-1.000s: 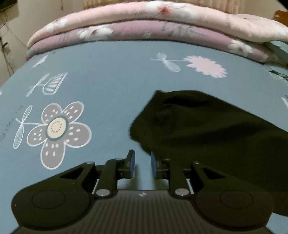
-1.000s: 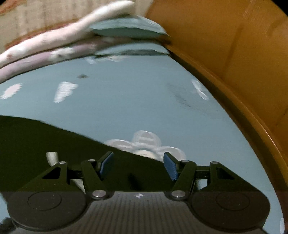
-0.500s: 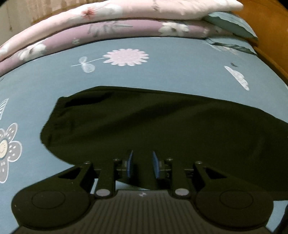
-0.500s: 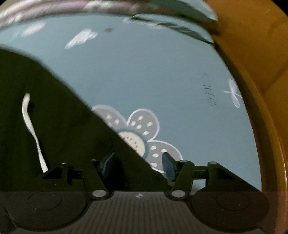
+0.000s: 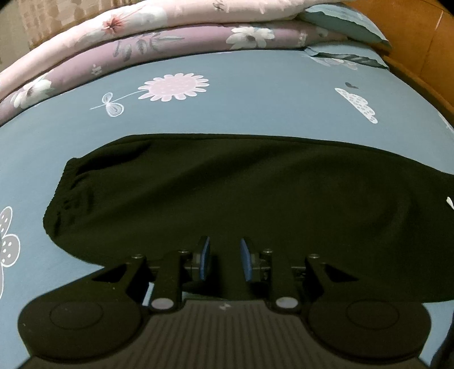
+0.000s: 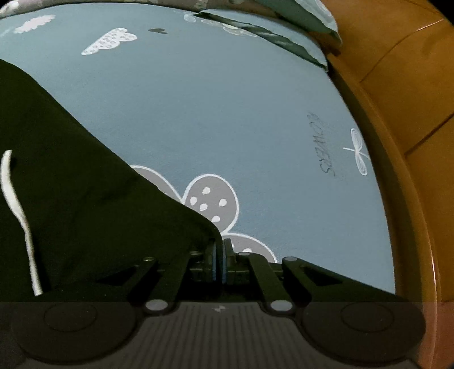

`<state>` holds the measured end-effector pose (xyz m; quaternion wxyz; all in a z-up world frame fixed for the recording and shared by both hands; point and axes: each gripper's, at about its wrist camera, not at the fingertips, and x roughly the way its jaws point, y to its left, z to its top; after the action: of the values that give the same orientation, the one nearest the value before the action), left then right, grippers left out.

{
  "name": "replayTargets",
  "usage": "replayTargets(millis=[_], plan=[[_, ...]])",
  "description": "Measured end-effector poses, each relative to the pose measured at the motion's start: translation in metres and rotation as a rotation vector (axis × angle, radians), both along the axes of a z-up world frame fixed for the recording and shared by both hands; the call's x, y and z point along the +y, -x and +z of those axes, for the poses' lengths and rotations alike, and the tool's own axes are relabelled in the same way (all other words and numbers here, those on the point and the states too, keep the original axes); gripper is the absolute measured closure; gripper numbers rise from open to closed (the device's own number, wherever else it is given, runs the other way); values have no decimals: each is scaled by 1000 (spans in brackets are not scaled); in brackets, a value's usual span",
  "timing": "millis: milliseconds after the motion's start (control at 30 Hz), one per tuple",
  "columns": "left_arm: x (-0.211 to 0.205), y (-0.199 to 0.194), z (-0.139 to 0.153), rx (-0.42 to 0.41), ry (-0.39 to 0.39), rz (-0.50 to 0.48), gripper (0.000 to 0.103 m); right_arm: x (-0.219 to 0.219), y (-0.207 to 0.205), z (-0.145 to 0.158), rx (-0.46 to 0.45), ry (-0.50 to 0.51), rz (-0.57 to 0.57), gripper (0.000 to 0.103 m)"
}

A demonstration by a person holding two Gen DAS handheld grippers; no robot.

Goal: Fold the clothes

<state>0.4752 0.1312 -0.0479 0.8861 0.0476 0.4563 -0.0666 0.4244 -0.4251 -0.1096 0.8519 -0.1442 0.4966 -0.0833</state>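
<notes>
Since a second ago my right tool has dropped and pinched shut on the black garment's edge. Left tool sits narrowly open over the fabric, gripping nothing (garment flat on the blue bedsheet).

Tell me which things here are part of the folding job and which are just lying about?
Part of the job:
- black garment
- left tool
- right tool, shut on the garment's edge

Just lying about:
- folded quilts
- pillow
- blue bedsheet
- wooden bed frame
</notes>
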Motion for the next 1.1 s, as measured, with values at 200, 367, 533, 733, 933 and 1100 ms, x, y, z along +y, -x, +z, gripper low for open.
replayTargets(millis=[200, 367, 533, 733, 933, 1100], plan=[[-10, 0, 2, -21, 2, -57, 78, 11, 5, 28, -34, 30, -34, 85], [-22, -3, 0, -47, -23, -140, 73, 30, 15, 67, -120, -174, -22, 81], [-36, -8, -13, -39, -62, -222, 72, 28, 8, 42, -62, -422, -108, 80], [-11, -16, -35, 22, -73, -181, 59, 10, -2, 2, -37, -354, -261, 80], [19, -17, -28, 60, -83, -101, 57, 10, -1, 9, -50, -361, -306, 73], [4, -6, -1, -5, -32, -181, 60, 40, 5, 52, -154, -415, -252, 54]])
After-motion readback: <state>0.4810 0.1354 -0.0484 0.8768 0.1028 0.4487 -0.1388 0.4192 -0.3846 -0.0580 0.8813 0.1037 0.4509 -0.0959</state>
